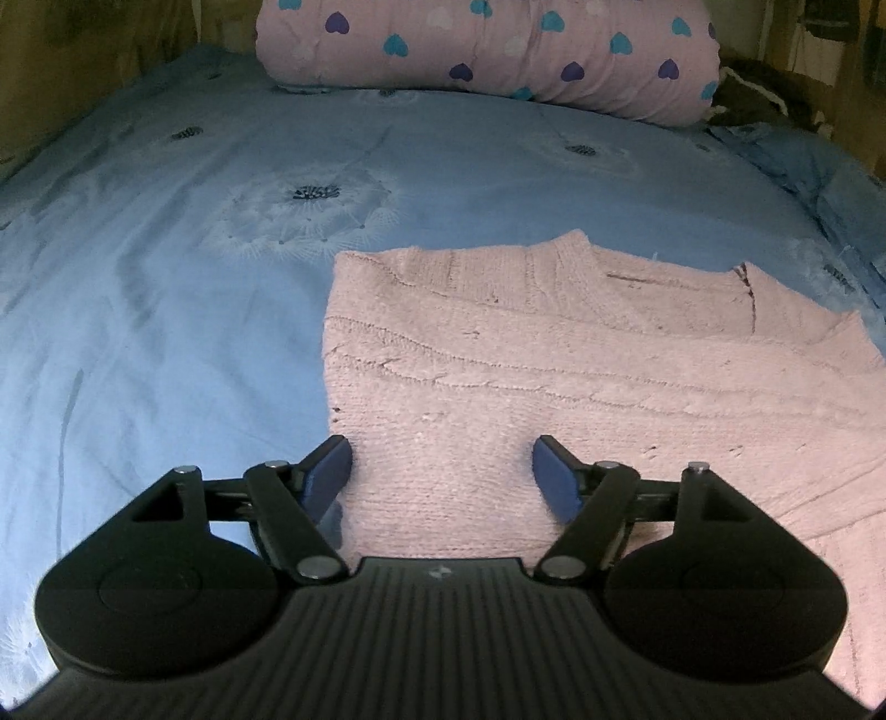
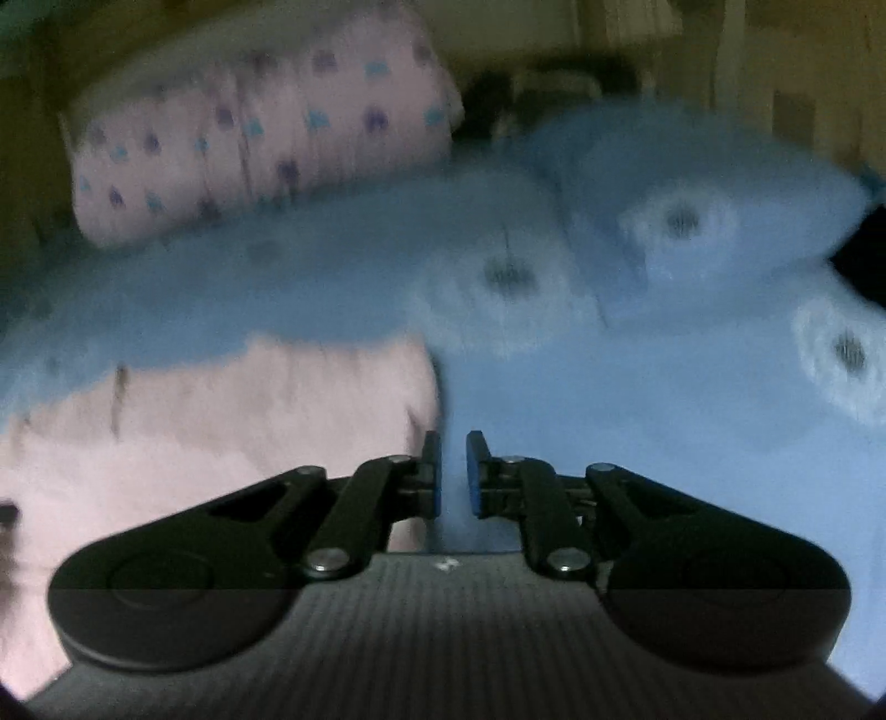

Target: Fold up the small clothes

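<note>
**Pink knit sweater lies flat, neither gripper has it**

The pink sweater [image 1: 554,354] lies spread on the blue bedsheet [image 1: 166,332], partly folded by the look of it, its neck band at the far edge. In the left wrist view its near hem runs between and under the wide-set jaws of the left gripper [image 1: 443,471], whose pads do not press on it. It is a thick cable knit: soft, floppy, light, likely to sag and stretch if lifted by a single layer, but rough enough not to slip. The best hold is probably a pinch through the doubled edge at a corner of the hem.

The right gripper [image 2: 454,471] has its jaws drawn to a narrow gap with only sheet visible between them; the sweater's side edge sits just left of its left jaw. Beyond both, a heart-print pillow [image 1: 487,50] rests at the head of the bed.
</note>
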